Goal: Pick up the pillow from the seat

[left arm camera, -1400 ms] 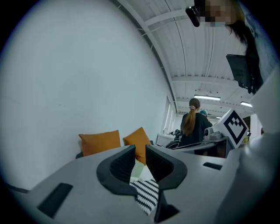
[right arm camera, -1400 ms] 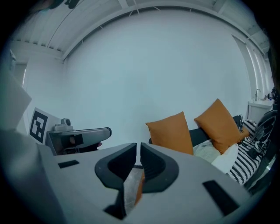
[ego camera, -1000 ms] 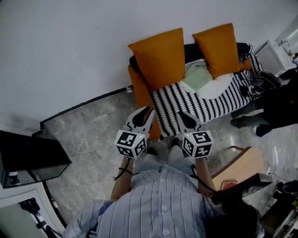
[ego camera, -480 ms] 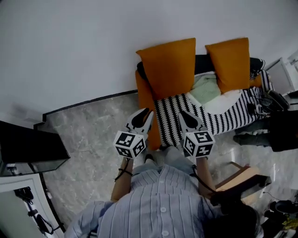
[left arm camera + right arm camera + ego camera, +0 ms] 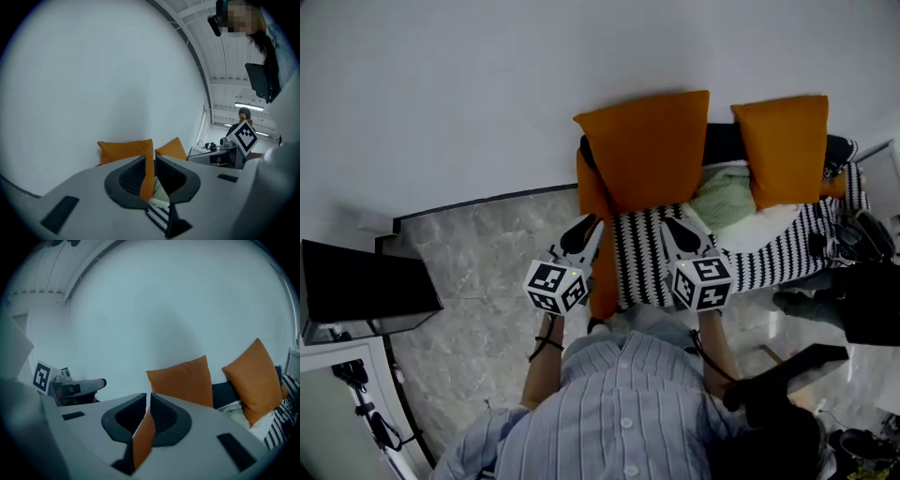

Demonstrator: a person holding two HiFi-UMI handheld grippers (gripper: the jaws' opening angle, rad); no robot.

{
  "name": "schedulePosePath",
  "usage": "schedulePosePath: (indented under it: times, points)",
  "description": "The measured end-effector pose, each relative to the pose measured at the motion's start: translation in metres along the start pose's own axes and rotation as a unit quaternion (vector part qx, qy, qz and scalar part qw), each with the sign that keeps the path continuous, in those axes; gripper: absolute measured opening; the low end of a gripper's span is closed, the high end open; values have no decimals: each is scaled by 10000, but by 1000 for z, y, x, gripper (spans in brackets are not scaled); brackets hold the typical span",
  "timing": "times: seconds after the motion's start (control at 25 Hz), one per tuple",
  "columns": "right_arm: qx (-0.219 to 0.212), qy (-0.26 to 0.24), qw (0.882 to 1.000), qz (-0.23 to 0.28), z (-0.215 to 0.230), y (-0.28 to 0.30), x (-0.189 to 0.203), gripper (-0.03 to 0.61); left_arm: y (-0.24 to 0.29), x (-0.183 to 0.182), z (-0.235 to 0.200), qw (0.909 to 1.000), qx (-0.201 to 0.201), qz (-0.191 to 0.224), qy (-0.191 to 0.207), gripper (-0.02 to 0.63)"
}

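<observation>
Two orange pillows lean on the back of a sofa: a large one (image 5: 647,145) at its left end and a narrower one (image 5: 787,145) to the right. A black-and-white striped blanket (image 5: 675,253) covers the seat. My left gripper (image 5: 589,223) hovers over the sofa's orange arm (image 5: 600,272), its jaws a narrow gap apart with nothing between them. My right gripper (image 5: 673,225) is shut and empty above the blanket's front edge. Both pillows, the large one (image 5: 124,151) and the narrower one (image 5: 174,149), lie beyond the left gripper (image 5: 150,158). Past the right gripper (image 5: 148,397) the large pillow (image 5: 185,380) sits apart.
A pale green and white cloth (image 5: 722,197) lies bunched between the pillows. A black box (image 5: 366,291) stands on the marble floor at the left. A person in dark clothes (image 5: 853,300) sits at the sofa's right end. A white wall rises behind.
The sofa has slid down and to the right in the head view as I came closer. Both grippers now reach over its front edge. Their jaws look unchanged.
</observation>
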State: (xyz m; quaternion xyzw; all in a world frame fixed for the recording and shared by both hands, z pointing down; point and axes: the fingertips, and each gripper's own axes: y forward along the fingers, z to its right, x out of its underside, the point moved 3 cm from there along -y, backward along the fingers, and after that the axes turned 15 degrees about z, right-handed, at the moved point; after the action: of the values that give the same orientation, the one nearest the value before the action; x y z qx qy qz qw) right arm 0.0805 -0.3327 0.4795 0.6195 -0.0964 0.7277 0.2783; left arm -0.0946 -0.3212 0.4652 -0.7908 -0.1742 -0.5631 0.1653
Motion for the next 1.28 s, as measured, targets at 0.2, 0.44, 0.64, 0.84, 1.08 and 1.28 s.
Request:
schedulePosePath:
  times: [0.2, 0.44, 0.64, 0.84, 1.08, 1.28]
  points:
    - [-86, 129, 9999, -62, 25, 28, -4, 38, 17, 9, -14, 9994, -293, -172, -15, 75]
    - [-189, 254, 9994, -135, 49, 52, -6, 38, 39, 18, -23, 9989, -316, -187, -306, 77]
    - [-201, 294, 9991, -239, 76, 73, -2, 38, 66, 28, -41, 9986, -311, -417, -100, 77]
    - [-111, 200, 9993, -303, 113, 97, -5, 38, 96, 42, -65, 9972, -370, -600, -234, 77]
    - [11, -151, 9992, -367, 165, 132, -13, 38, 125, 54, -92, 9953, -438, -839, -194, 77]
    - [26, 6, 9995, -312, 202, 153, -29, 38, 144, 57, -112, 9938, -544, -903, -354, 94]
